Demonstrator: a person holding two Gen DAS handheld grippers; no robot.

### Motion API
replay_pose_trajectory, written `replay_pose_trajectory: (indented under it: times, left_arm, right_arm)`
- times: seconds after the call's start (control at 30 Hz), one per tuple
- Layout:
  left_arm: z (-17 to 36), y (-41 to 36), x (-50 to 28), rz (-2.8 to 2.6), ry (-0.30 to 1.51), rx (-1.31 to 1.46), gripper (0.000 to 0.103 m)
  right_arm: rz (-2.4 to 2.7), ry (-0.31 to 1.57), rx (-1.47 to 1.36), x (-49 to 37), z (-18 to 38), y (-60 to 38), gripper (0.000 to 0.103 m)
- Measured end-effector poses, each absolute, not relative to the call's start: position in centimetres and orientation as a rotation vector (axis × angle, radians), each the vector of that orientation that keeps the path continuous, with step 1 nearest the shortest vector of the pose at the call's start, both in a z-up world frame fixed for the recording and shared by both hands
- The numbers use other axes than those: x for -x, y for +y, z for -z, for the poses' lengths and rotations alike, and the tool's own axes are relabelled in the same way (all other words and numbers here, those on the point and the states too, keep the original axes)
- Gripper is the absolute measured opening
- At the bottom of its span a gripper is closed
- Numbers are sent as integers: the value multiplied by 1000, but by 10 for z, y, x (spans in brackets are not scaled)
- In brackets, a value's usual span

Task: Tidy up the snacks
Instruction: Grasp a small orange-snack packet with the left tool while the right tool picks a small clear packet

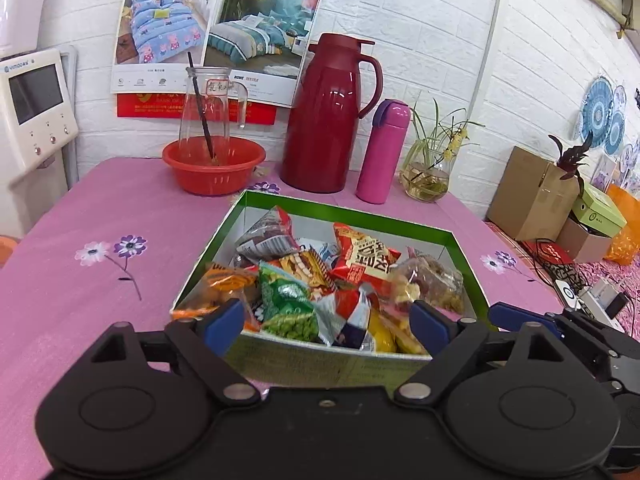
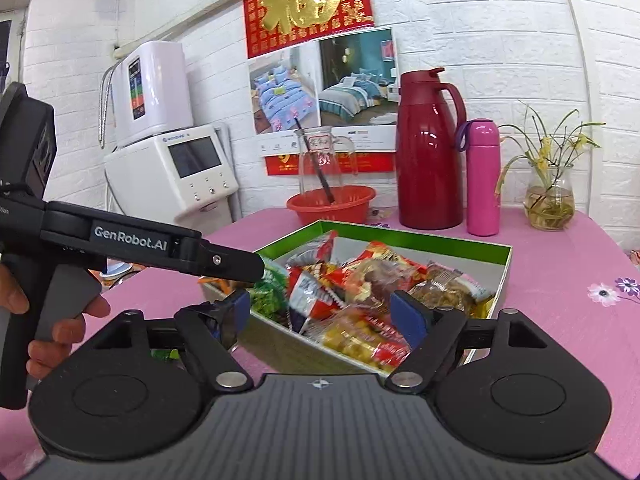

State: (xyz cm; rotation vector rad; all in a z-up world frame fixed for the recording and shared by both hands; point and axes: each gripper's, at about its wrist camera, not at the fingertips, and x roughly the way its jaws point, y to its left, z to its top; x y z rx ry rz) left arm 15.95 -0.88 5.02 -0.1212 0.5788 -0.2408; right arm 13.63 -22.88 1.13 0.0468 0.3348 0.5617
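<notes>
A green-rimmed open box sits on the pink flowered tablecloth, heaped with snack packets. Among them are a red packet, a green pea packet, an orange packet and a clear bag of nuts. My left gripper hovers at the box's near wall, jaws wide open, nothing between the blue pads. In the right wrist view the right gripper is also wide open over the box, above a yellow packet. A hand holds the left gripper at the left, one of its fingers reaching the box corner.
Behind the box stand a red thermos jug, a pink bottle, a red basin with a glass pitcher in it, and a vase with a plant. Cardboard boxes lie right; a white machine stands left.
</notes>
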Motion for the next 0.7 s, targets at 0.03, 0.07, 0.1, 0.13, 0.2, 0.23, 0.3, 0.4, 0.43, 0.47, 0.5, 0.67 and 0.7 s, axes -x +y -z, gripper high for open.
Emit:
replay_pose_trajectory:
  times: [0.03, 0.07, 0.1, 0.13, 0.2, 0.23, 0.3, 0.4, 0.43, 0.47, 0.5, 0.67, 0.7]
  left_arm:
    - [-51, -5, -154, 249, 582, 123, 103]
    - [-52, 1, -148, 256, 581, 127, 103]
    - [-54, 8, -141, 256, 576, 135, 103]
    - [-55, 16, -134, 251, 569, 144, 103]
    - [-57, 32, -123, 235, 560, 160, 103]
    - [-57, 41, -118, 222, 559, 165, 103]
    - [-53, 55, -112, 201, 562, 167, 103]
    - [-42, 72, -110, 170, 589, 182, 103]
    - [-38, 76, -111, 168, 600, 192, 103]
    - [-33, 81, -111, 166, 613, 206, 103]
    - [-30, 84, -111, 170, 624, 219, 103]
    - [-25, 89, -117, 211, 638, 257, 103]
    - [-26, 90, -117, 216, 633, 259, 103]
  right_arm:
    - [-570, 340, -44, -133, -10, -227, 103]
    - [-580, 344, -41, -130, -10, -226, 103]
    - [-593, 349, -34, -127, -9, -224, 103]
    - [-605, 354, -26, -124, -9, -222, 103]
    - [-630, 363, -6, -121, -7, -215, 103]
    - [-643, 369, 3, -119, -7, -210, 103]
    - [-677, 383, 17, -116, -5, -199, 103]
    - [-720, 406, 46, -115, 1, -181, 103]
    - [-731, 414, 59, -115, 3, -173, 103]
    - [-739, 421, 70, -115, 5, -168, 103]
    - [-744, 426, 79, -115, 6, -162, 103]
    - [-749, 458, 107, -125, 13, -141, 103]
    - [-749, 464, 106, -127, 14, -139, 103]
